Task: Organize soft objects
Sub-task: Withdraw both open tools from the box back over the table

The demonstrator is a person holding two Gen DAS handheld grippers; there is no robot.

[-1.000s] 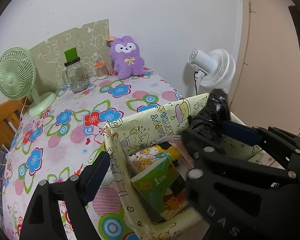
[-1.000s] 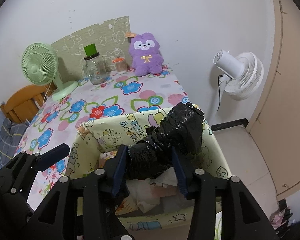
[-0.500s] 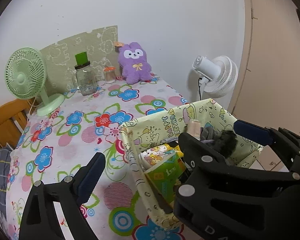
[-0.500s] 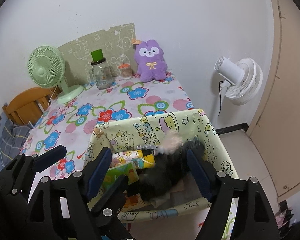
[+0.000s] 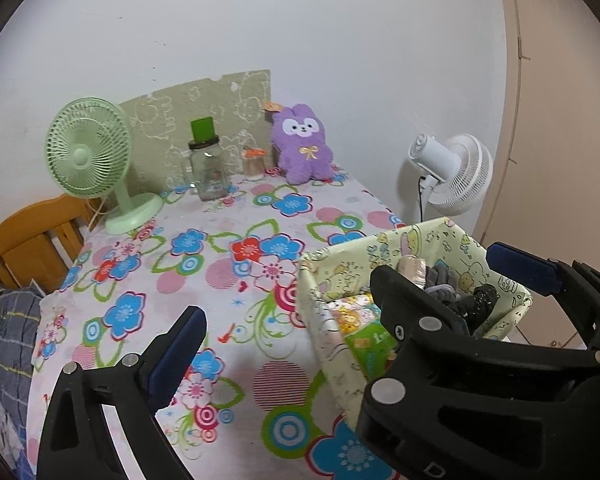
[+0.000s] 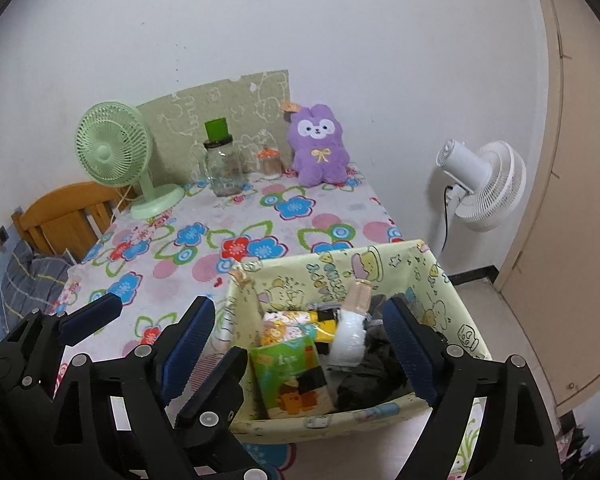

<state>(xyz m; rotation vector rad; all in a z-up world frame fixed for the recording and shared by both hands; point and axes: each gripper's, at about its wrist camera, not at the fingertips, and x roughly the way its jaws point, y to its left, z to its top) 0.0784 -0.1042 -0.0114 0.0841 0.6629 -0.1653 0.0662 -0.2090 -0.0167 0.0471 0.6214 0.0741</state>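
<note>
Purple plush (image 6: 319,145) stood upright at the tabletop's (image 6: 204,248) far edge, well beyond both empty, parted tongs, right tongs (image 6: 300,344) nearer.

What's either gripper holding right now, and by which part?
Nothing. The right gripper is open and empty above the fabric bin; the black bundle lies loose inside. The left gripper is open too, over the flowered tablecloth.

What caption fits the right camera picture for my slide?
Open right gripper hovers over the yellow fabric bin of soft things; purple bunny plush waits by the wall.
</note>
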